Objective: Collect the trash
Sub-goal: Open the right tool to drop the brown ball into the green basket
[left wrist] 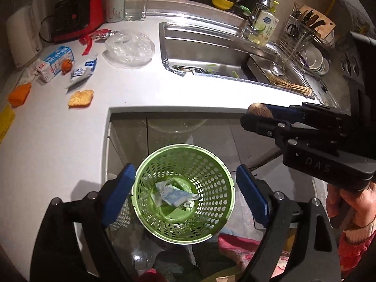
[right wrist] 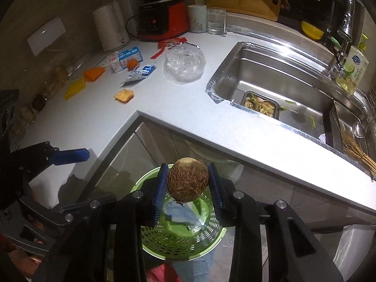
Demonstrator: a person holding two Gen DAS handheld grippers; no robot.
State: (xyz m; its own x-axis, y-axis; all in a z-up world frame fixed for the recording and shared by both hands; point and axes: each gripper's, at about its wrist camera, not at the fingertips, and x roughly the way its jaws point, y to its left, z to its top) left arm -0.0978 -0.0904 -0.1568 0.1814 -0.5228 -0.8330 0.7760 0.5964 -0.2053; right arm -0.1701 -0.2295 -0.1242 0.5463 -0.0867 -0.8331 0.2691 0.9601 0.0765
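Observation:
A green perforated basket (left wrist: 211, 164) stands on the floor below the counter corner, with a crumpled blue-and-white wrapper (left wrist: 174, 196) in its bottom. My left gripper (left wrist: 184, 174) hangs over it, open, with nothing between its blue pads. My right gripper (right wrist: 188, 168) is shut on a brown hairy root (right wrist: 188, 181), held above the basket (right wrist: 178, 239). In the left wrist view the root (left wrist: 259, 110) shows at upper right. On the white counter lie a milk carton (left wrist: 55, 63), a torn sachet (left wrist: 83, 70), a bread slice (left wrist: 81, 97), clear plastic film (left wrist: 129, 47) and a red wrapper (left wrist: 94, 37).
A steel sink (left wrist: 204, 47) with food scraps is set into the counter at the right, beside a dish rack (left wrist: 305, 37). A red appliance (left wrist: 77, 16), a mug and a glass stand at the back. Cupboard doors close in behind the basket. A person's hand (left wrist: 347, 202) holds the right gripper.

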